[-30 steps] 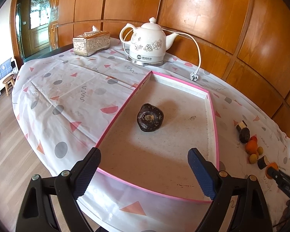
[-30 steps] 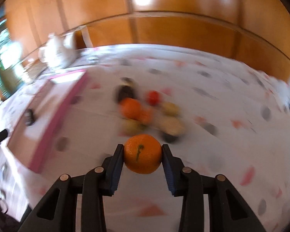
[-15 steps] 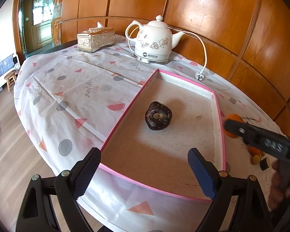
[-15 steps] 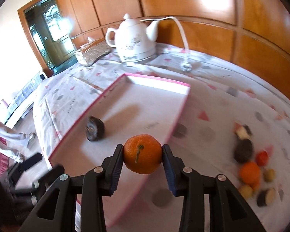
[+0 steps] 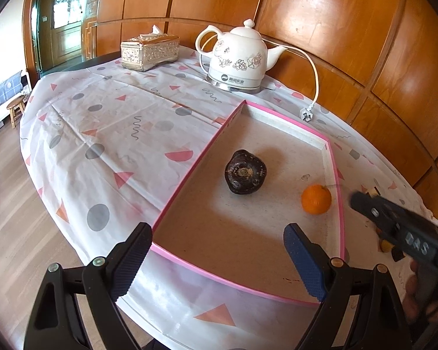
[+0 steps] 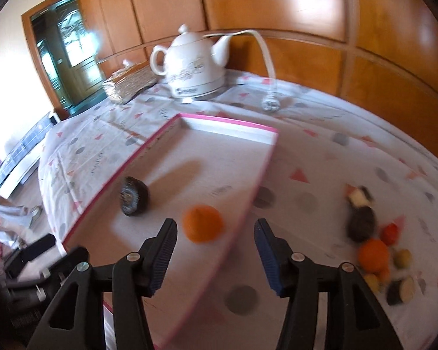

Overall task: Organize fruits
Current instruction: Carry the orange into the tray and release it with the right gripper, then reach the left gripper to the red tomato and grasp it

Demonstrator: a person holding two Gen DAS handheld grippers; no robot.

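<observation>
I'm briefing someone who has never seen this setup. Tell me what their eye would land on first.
First the bright orange fruit, lying loose in the pink-rimmed tray near its right edge; the right tool hangs just behind it, jaws opening and no longer touching it. Next the dark, rough fruit mid-tray. Then the white floral kettle at the table's far side, before the wood panelling.

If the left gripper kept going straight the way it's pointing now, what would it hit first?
Most likely the bare floor of the pink-rimmed tray, just short of the dark fruit. The left gripper angles down with jaws wide and empty. Depth is hard to judge through the fisheye.
</observation>
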